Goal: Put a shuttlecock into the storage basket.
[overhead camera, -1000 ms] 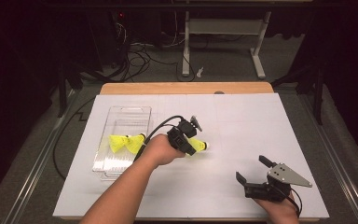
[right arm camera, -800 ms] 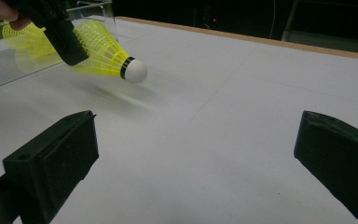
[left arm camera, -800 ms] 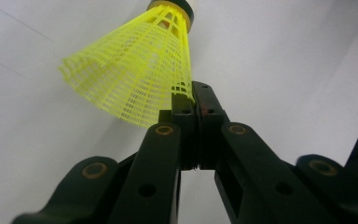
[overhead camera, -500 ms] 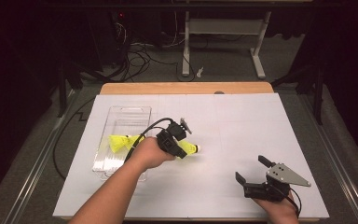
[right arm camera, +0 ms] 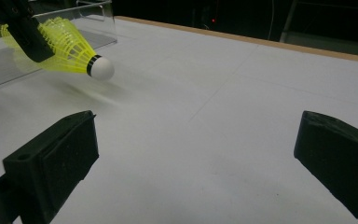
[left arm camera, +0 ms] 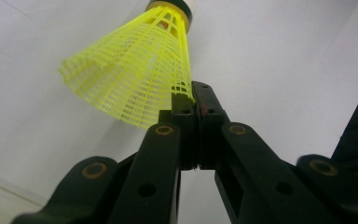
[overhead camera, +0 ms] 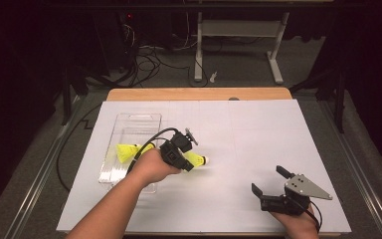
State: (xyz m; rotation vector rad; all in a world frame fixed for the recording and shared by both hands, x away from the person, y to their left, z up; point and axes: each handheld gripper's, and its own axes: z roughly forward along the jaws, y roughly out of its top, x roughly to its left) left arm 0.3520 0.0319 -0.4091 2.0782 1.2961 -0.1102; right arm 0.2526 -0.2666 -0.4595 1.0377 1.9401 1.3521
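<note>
Yellow shuttlecock (overhead camera: 197, 160) pinched in left gripper (overhead camera: 185, 160) beside clear tray (overhead camera: 138, 119) edge.

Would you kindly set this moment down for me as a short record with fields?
Surface: white table
Left gripper: shut on the skirt edge of a yellow shuttlecock, held just right of the tray
Held shuttlecock's cork: white with a black band, pointing away from the tray
Right gripper: open, nothing between its jaws, near the table's front right
Clear plastic tray: left part of the table
Tray contents: second yellow shuttlecock
</note>
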